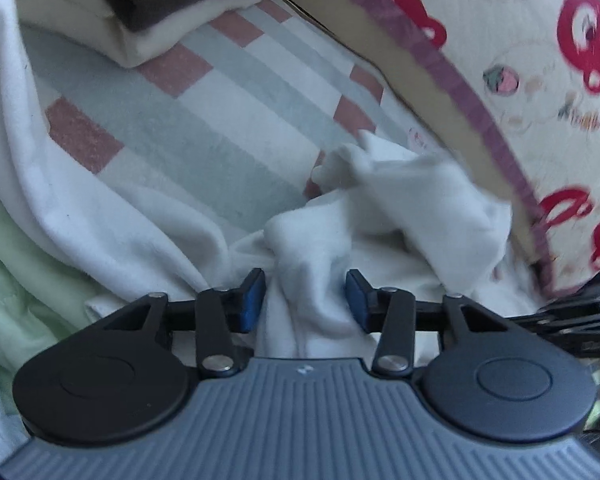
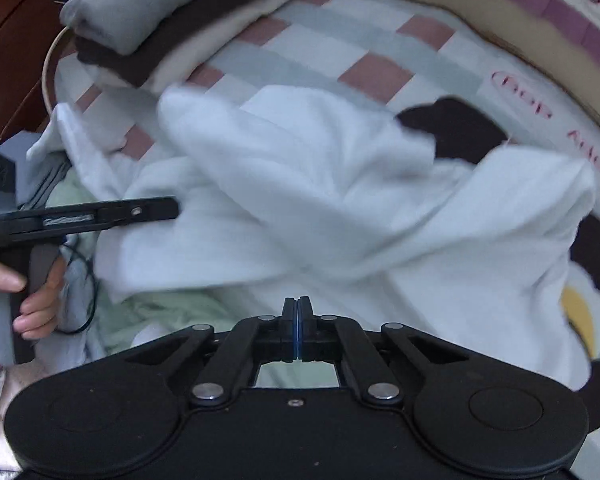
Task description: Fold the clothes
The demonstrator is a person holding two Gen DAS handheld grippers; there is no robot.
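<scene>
Your risk here is the soft white fleece garment (image 1: 339, 240) sliding back into a heap: your left tool (image 1: 305, 296) stands partly open, a bunched ridge of it between the blue pads, which look barely in contact. Your right tool (image 2: 298, 328) is fully closed on nothing, so nothing pins the far side. The garment lies rumpled on the pink-and-grey checked blanket (image 2: 339, 56), ahead of the right tool, near the stack of folded clothes (image 2: 172, 20).
</scene>
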